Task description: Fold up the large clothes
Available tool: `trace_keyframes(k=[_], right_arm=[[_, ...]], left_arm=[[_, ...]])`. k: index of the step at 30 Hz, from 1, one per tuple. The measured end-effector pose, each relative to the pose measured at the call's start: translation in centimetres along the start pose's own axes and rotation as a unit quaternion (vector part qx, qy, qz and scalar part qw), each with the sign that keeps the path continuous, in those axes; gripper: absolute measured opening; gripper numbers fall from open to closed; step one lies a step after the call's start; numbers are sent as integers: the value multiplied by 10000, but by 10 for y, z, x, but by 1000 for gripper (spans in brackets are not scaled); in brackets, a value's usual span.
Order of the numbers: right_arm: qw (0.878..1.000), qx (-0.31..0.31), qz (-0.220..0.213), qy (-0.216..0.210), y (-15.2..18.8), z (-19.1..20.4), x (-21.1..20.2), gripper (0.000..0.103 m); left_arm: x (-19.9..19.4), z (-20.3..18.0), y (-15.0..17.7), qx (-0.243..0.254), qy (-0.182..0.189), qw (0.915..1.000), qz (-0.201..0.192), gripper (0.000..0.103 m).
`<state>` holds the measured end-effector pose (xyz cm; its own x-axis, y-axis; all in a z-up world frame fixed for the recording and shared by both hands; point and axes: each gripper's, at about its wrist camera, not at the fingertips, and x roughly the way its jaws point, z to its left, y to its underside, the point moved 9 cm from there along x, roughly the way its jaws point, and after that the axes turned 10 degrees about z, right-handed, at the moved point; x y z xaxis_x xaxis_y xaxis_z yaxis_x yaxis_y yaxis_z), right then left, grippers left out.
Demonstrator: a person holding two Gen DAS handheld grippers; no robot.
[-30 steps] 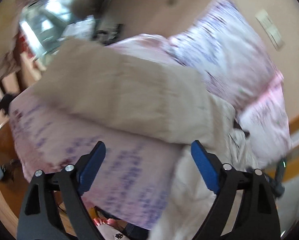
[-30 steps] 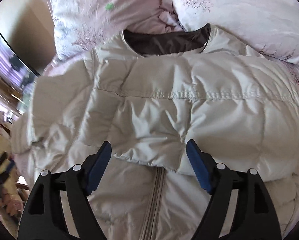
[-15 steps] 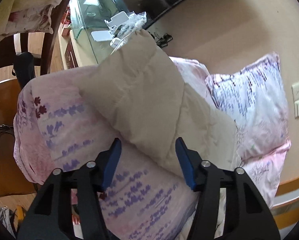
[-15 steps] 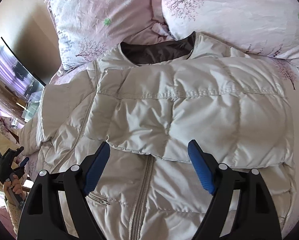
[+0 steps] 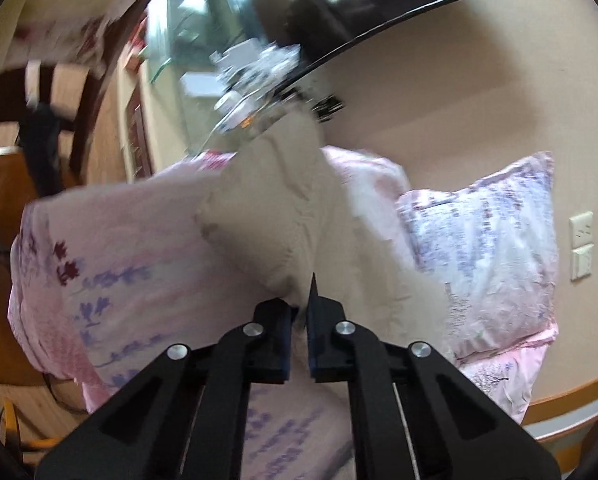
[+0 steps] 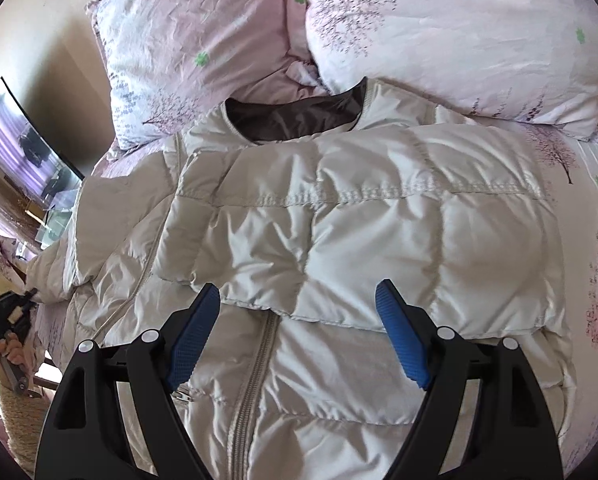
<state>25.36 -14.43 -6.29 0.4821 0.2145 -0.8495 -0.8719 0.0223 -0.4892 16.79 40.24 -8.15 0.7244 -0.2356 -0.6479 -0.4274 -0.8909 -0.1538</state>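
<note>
The cream puffer jacket (image 6: 339, 240) lies face up across the pink floral bedspread (image 6: 595, 264), collar toward the two pillows (image 6: 459, 28) at twelve o'clock, zipper running down to six o'clock. One sleeve (image 6: 379, 248) is already laid crosswise over the chest; the other sleeve (image 5: 287, 220) hangs off the bed edge at about nine o'clock in the right wrist view. The left gripper (image 5: 298, 320) has just been closing and now pinches the cuff end of that sleeve, fabric caught between its pads. The right gripper (image 6: 297, 332) hovers over the chest with jaws wide and nothing between them. The step in hand looks like folding the second sleeve inward. To do it well, lift the cuff only enough to clear the puffy quilting, carry it toward three o'clock across the chest, and lay it level over the first sleeve. The slick shell may slide, so the free tool could press the shoulder seam at ten o'clock as an anchor while the sleeve swings over.
</note>
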Motion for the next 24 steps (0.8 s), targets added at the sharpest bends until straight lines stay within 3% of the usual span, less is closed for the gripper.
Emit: trace_keyframes(k=[4,8,13,18,24], right_arm=[[10000,56,-71,10,-2,-8,-5,82],[9998,114,-145,-8,-3,-15,-9,82],[9995,212,-223,-6,-3,-26,-14,82],[9988,378,-312,21,0,-44,-21,82],[9974,545,-458,108,4,-66,-33,82]], left_arm=[[-23,-49,-3,433,319,9983,-225,6],[-44,-122,10,1162,688,9901,-383,6],[-55,-225,60,2261,1327,9647,-242,6],[-35,-306,137,3149,1822,9308,359,6],[11,-351,219,3676,2070,8982,1237,6]])
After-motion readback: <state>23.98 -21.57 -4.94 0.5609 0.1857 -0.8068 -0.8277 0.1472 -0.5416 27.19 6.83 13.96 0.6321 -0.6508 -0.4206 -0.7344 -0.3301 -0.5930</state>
